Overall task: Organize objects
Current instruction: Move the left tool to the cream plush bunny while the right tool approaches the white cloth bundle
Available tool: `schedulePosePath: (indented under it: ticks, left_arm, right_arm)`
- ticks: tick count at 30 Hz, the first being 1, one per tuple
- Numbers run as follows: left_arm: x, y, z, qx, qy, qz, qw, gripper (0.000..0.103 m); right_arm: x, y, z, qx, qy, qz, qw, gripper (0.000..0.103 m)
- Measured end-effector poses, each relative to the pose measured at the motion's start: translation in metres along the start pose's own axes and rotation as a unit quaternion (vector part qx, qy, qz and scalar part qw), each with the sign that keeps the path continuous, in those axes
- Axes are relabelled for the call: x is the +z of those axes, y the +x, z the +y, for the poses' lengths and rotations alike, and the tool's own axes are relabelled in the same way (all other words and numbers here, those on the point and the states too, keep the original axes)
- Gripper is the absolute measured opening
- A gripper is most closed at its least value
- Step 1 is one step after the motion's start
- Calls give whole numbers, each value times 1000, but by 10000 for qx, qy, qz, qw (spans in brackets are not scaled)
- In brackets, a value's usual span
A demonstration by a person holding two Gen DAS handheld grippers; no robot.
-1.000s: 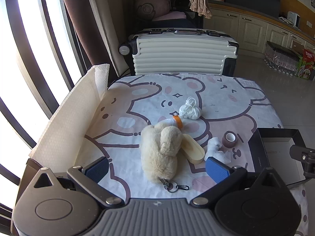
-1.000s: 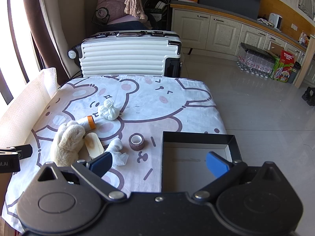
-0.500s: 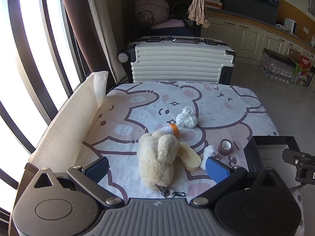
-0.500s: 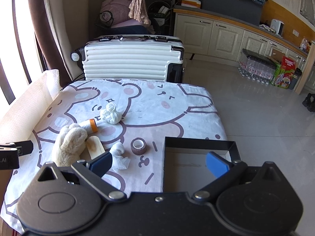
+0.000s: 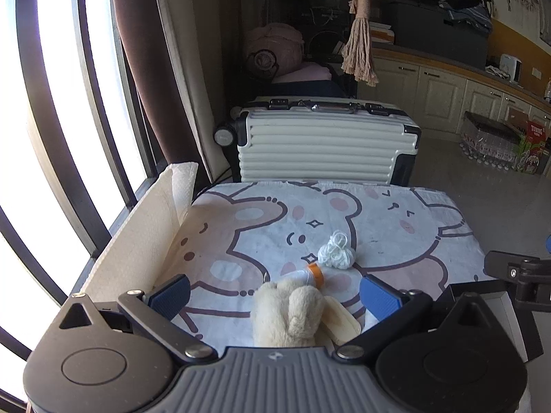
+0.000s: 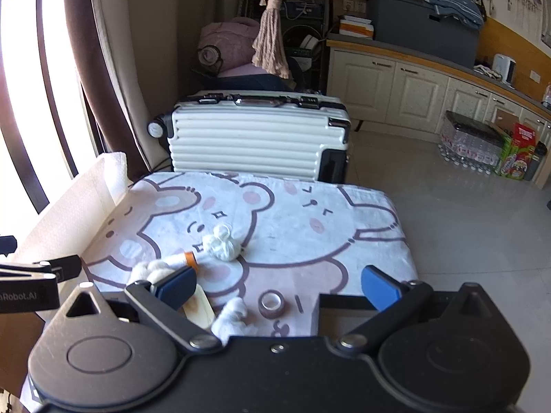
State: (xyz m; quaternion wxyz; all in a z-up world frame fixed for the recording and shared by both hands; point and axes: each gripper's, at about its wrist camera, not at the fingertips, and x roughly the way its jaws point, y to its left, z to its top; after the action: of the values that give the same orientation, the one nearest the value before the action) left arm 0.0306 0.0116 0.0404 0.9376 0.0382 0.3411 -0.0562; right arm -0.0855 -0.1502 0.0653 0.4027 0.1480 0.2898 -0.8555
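A cream plush toy (image 5: 287, 313) lies on the bear-print cloth (image 5: 378, 213), with a wooden oval piece (image 5: 341, 320) and an orange-capped white bottle (image 5: 311, 275) beside it. A white yarn ball (image 5: 335, 254) lies further back. In the right wrist view I see the yarn ball (image 6: 222, 246), a tape roll (image 6: 272, 304), a crumpled white wad (image 6: 232, 313) and a black box's rim (image 6: 341, 299). My left gripper (image 5: 275, 294) is open above the plush toy. My right gripper (image 6: 279, 287) is open and empty above the tape roll.
A white ribbed suitcase (image 5: 327, 144) stands behind the table. A white paper sheet (image 5: 137, 241) stands along the table's left side by the window. A macrame tassel (image 5: 360, 58) hangs overhead. Cabinets and a pack of bottles (image 6: 471, 144) are at the right.
Both grippers have pulled back and tilted up, so the table items sit lower in view. The objects have not moved. Both stay open.
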Motion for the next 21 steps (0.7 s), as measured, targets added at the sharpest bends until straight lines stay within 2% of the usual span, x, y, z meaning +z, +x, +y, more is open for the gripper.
schedulePosePath:
  ticks: [4, 12, 21]
  left_arm:
    - [13, 6, 4, 102, 49, -118, 9999, 103]
    - [34, 29, 18, 342, -223, -225, 9989, 103]
    - [23, 87, 25, 330, -472, 447, 9973, 103]
  right_arm:
    - [19, 8, 8, 70, 15, -51, 10000, 103]
    - [39, 40, 16, 97, 154, 39, 9998, 103]
    - [25, 89, 11, 302, 502, 360, 9976, 103]
